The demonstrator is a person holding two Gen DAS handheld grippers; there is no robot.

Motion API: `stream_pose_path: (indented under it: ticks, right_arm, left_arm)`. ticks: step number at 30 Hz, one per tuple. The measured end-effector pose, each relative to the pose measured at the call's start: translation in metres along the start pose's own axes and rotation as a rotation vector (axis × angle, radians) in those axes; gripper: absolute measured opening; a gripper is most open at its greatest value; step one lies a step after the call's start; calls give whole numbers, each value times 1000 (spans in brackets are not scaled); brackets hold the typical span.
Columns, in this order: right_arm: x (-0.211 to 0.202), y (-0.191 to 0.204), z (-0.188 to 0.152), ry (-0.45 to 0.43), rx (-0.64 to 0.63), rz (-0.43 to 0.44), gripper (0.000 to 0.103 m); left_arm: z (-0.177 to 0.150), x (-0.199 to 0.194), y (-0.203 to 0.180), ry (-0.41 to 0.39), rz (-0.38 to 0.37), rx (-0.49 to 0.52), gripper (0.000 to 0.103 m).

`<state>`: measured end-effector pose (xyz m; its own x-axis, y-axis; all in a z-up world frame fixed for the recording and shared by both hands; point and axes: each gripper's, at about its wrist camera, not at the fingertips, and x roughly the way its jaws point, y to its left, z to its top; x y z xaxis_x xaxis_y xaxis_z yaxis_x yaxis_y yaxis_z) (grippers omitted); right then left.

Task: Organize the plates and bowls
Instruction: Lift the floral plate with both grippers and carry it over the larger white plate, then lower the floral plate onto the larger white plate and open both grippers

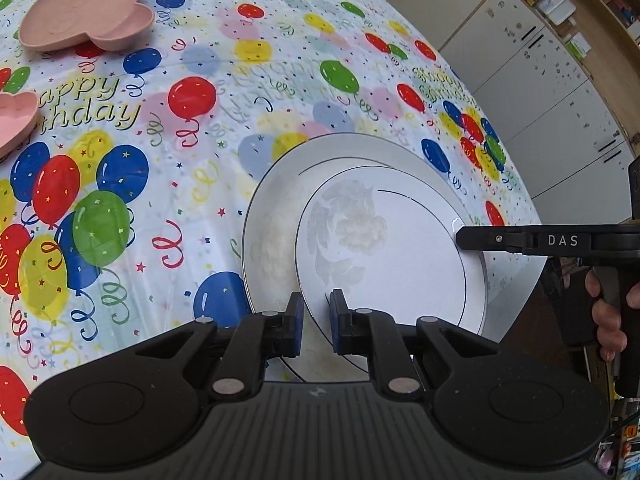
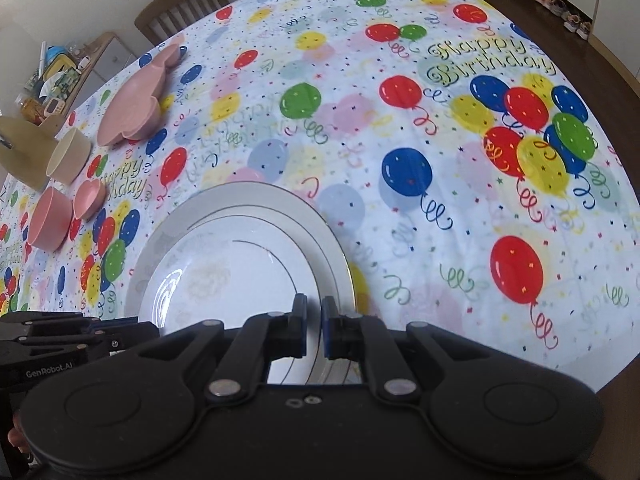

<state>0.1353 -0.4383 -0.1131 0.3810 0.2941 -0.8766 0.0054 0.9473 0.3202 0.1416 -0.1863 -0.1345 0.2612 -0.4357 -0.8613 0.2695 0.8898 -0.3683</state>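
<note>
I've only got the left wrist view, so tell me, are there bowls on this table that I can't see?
Observer: Yes, two: a cream bowl and a large pink bowl, both lying on their sides near the pink tray.
Operator: Any seating around?
Observer: One wooden chair, beyond that tray.

Both wrist views look steeply down, close over the white plates (image 1: 384, 240) (image 2: 240, 264) low in frame, from opposite sides.
</note>
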Motion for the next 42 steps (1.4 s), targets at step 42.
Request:
stream_pose_path:
  ticks: [42]
  right_arm:
    - [13,-4,0,8,11,31,8]
  left_arm:
    - [8,-3,5,81,10,-18,13]
